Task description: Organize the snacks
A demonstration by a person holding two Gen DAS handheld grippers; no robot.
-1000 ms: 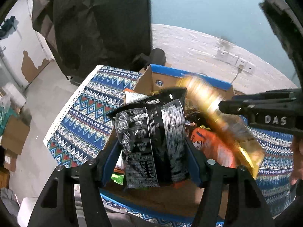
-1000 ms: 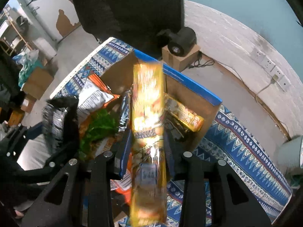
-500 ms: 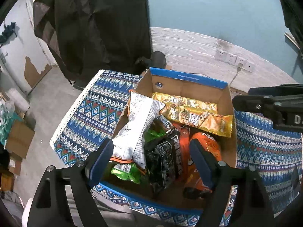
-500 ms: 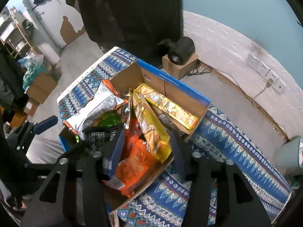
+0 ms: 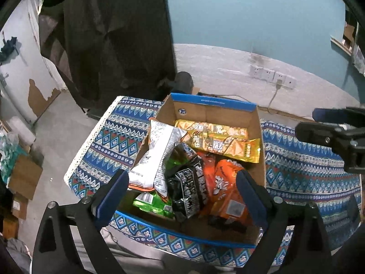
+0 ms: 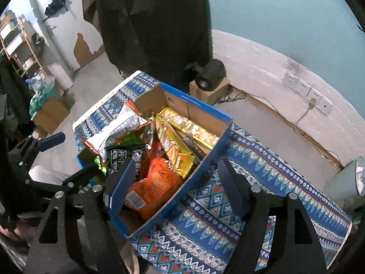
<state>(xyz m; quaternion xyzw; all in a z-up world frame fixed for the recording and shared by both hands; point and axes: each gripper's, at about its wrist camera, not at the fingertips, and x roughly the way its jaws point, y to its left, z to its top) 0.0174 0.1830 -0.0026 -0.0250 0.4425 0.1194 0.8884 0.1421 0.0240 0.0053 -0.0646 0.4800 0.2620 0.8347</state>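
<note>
A: Bkgd: teal wall, white lower band w/ sockets, dark curtain at the back. Counter [image 5: 109, 141] has a blue patterned cloth; cardboard box [image 5: 212, 111] w/ blue rim sits on it.

B: Contents, L to R?

A: White chip bag [image 5: 157, 155] leaning on the left wall, crinkly foil, looks puffed. Green pack [image 5: 152, 203] under it, mostly hidden. Black pack [image 5: 189, 189] in the middle, tilted. Orange bags [image 5: 225, 189] to its right, soft, slumped. Two long gold packs [image 5: 219, 139] across the far end, the near one overlapping the other.

B: Claws?

A: Left claw [image 5: 180, 194] spread wide, nothing in it, above the box's near edge. Right claw [image 6: 175, 180] also released and empty, straddling the box's right wall; from the left cam it's seen side-on at right.

B: Step?

A: Judgement: snacks all in the box, both claws free, prob. near done or tidying. If tidying, pinch bags by the seam, not the puffed belly, or they slip or crush. White bag is propped, could flop. Lay the black pack flat before adding anything on top.
</note>
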